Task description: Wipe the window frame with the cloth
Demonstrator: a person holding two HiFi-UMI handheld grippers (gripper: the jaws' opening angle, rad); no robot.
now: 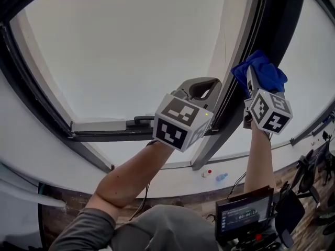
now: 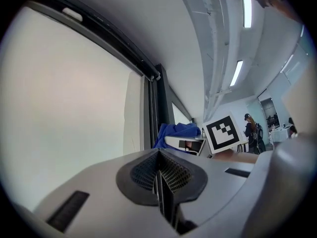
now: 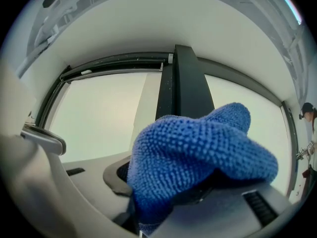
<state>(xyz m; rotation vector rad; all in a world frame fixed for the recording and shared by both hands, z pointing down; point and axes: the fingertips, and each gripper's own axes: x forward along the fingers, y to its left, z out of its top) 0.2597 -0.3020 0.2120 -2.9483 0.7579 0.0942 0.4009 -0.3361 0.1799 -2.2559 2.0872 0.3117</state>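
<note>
Right gripper [image 1: 252,85]: raised, its fingers clamped on the bunched blue cloth [image 3: 198,152].
Cloth: up at the dark upright post of the window frame [image 1: 277,20], between the two panes; whether it touches the post I cannot tell.
Left gripper [image 2: 159,175]: raised just left of that post, in front of the left pane [image 1: 131,46], fingers pressed together with nothing between them.

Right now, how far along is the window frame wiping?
Done: the blue cloth is picked up and clamped in the right tool. In hand: it is raised at the dark upright of the window frame; whether it touches isn't clear. Left: the wiping itself, since no cleaned stretch can be told apart. The left tool is shut and empty.
</note>
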